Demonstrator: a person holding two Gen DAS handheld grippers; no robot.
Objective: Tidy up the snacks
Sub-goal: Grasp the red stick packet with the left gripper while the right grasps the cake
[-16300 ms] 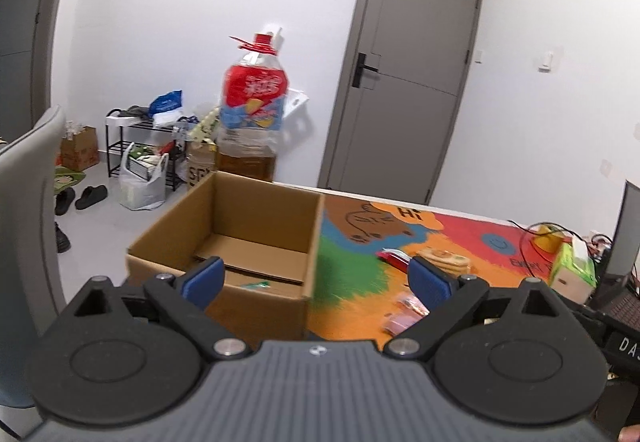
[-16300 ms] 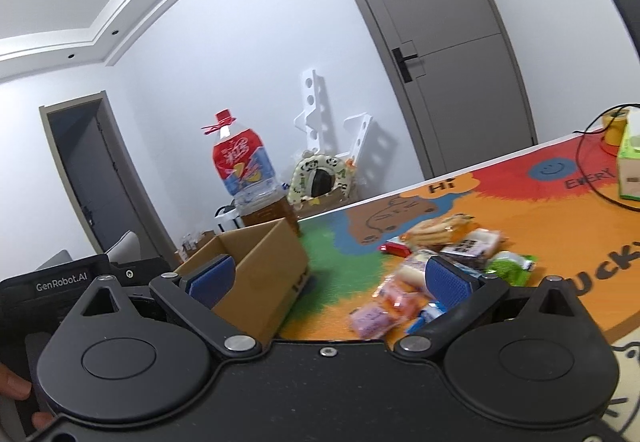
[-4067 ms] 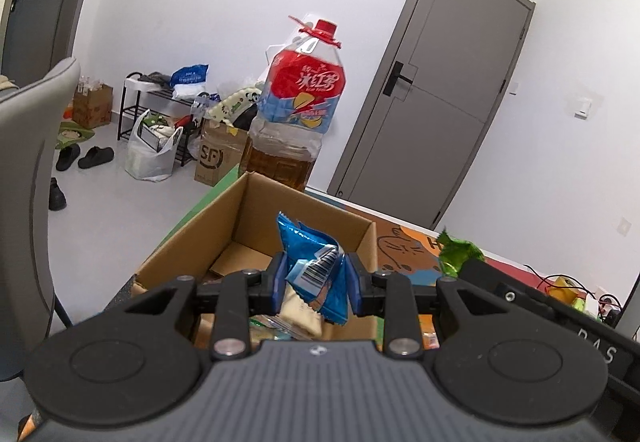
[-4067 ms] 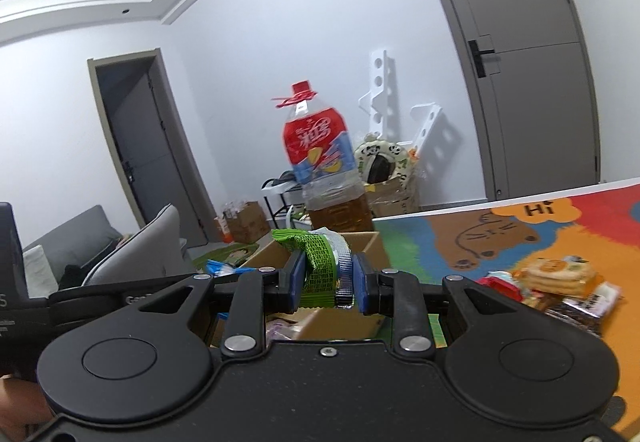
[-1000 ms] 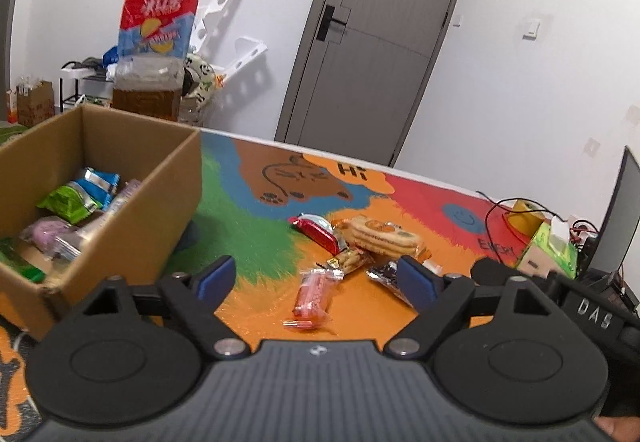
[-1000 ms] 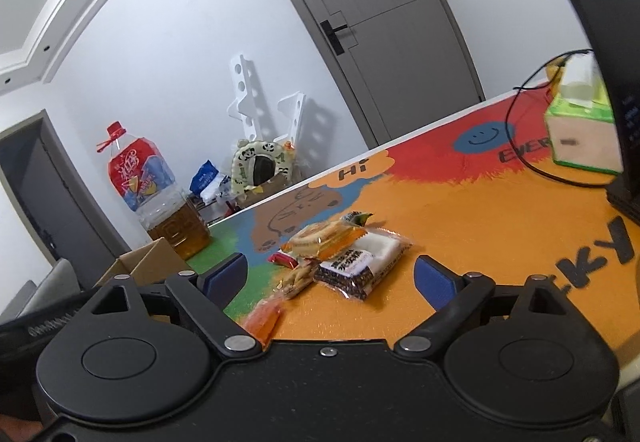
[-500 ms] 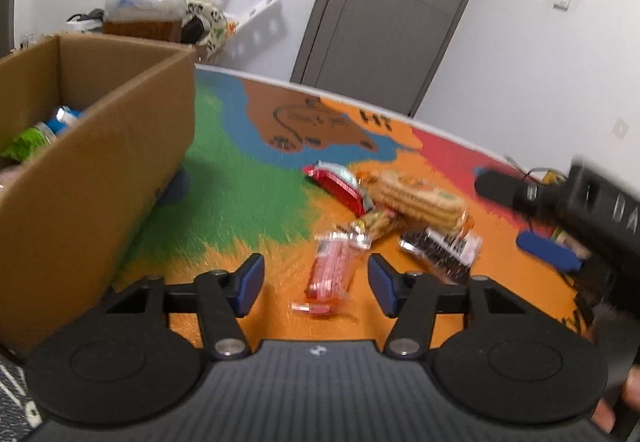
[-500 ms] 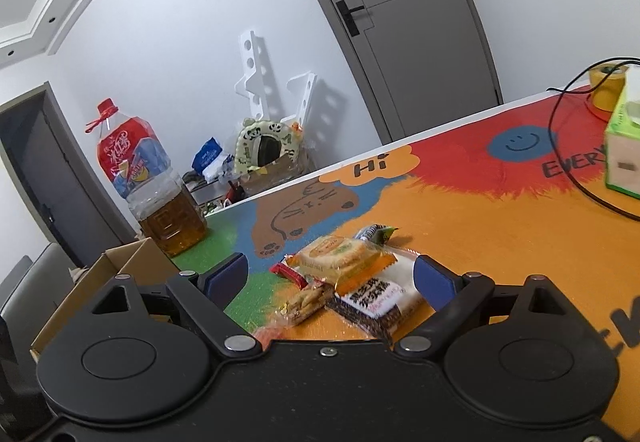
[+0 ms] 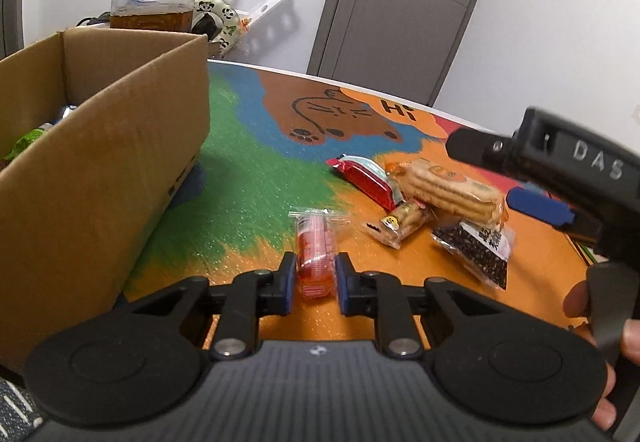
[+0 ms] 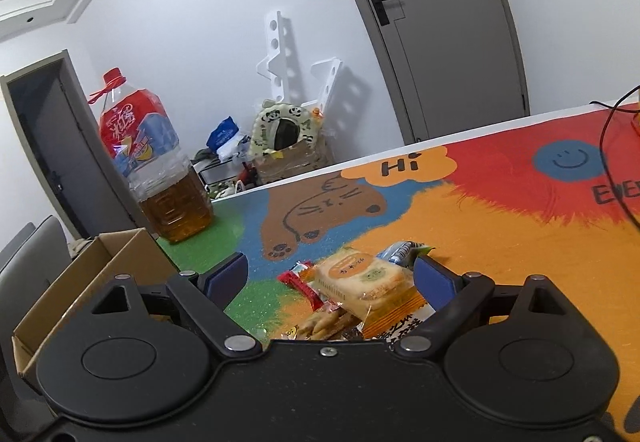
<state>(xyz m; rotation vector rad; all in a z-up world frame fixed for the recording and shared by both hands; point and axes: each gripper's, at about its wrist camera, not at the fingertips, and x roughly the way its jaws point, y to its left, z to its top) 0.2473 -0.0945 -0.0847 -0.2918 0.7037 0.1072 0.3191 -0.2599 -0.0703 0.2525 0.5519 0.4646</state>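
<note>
My left gripper [image 9: 314, 282] is shut on a small red snack packet [image 9: 316, 246] that lies on the colourful table mat. Beyond it lie a red wrapper [image 9: 366, 180], a cracker pack [image 9: 452, 192], a small yellow packet [image 9: 402, 222] and a dark seaweed packet [image 9: 476, 250]. The cardboard box [image 9: 100, 162] stands at the left with several snacks inside. My right gripper [image 10: 330, 276] is open just above the cracker pack [image 10: 360, 280], its fingers either side. It also shows in the left wrist view [image 9: 552, 182].
A large oil bottle [image 10: 156, 170] stands on the table behind the box [image 10: 84, 274]. A black cable [image 10: 616, 162] lies at the far right of the mat. A grey door and white wall are behind the table.
My left gripper has moved down to the red packet and closed on it. My right gripper has moved closer over the cracker pack and stays open.
</note>
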